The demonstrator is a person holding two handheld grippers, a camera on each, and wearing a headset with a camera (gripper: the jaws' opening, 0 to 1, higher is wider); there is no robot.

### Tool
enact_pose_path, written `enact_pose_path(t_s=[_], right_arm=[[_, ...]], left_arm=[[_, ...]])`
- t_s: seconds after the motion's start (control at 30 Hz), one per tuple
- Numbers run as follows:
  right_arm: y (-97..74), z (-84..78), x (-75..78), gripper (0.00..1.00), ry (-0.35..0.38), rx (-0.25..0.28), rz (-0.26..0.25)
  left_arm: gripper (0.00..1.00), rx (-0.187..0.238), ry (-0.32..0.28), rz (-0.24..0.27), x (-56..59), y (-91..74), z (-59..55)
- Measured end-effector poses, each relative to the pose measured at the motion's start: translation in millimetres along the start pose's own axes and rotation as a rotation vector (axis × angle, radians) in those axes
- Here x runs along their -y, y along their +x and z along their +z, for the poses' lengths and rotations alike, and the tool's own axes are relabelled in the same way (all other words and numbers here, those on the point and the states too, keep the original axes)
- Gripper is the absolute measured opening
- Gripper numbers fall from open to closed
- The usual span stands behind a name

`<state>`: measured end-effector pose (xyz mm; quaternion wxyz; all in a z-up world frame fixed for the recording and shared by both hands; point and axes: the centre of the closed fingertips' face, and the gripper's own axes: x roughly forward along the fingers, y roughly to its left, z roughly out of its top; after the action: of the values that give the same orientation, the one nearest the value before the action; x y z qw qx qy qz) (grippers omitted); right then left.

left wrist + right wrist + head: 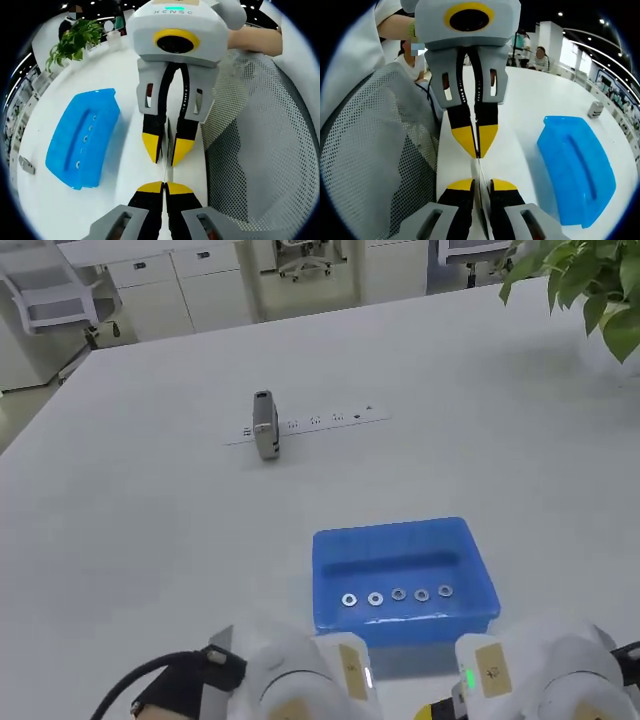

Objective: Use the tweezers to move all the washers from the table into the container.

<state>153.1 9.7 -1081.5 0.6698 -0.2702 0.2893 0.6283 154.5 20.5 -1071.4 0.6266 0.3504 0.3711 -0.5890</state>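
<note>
Low in the frame, left hand-held gripper (162,187) and right hand-held gripper (480,185) both clamp the tweezers (165,172); five washers (398,595) sit in the container (405,628). Looks finished; next, check the tabletop (150,520).

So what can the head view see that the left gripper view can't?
Head view: a row of sockets and an office chair far behind.
Left gripper view: the thin tweezers pinched between the left gripper and the right gripper, plus a mesh chair.
Both: the blue container, the washers lying inside it, the plant and a small grey device.
</note>
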Motion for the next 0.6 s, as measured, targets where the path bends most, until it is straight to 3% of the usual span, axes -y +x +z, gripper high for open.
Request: enact_pose_path(t_s=[0.3,0.6], right_arm=[[0.0,-0.3,0.5,0.09,0.002,-0.001,-0.001],[-0.2,1.2,-0.6,0.10,0.009,0.006,0.005]], left_arm=[[0.00,-0.042,0.015,-0.004,2.4,8.9,-9.0],[0.00,-0.045,0.011,-0.005,0.2,9.8,-8.3]])
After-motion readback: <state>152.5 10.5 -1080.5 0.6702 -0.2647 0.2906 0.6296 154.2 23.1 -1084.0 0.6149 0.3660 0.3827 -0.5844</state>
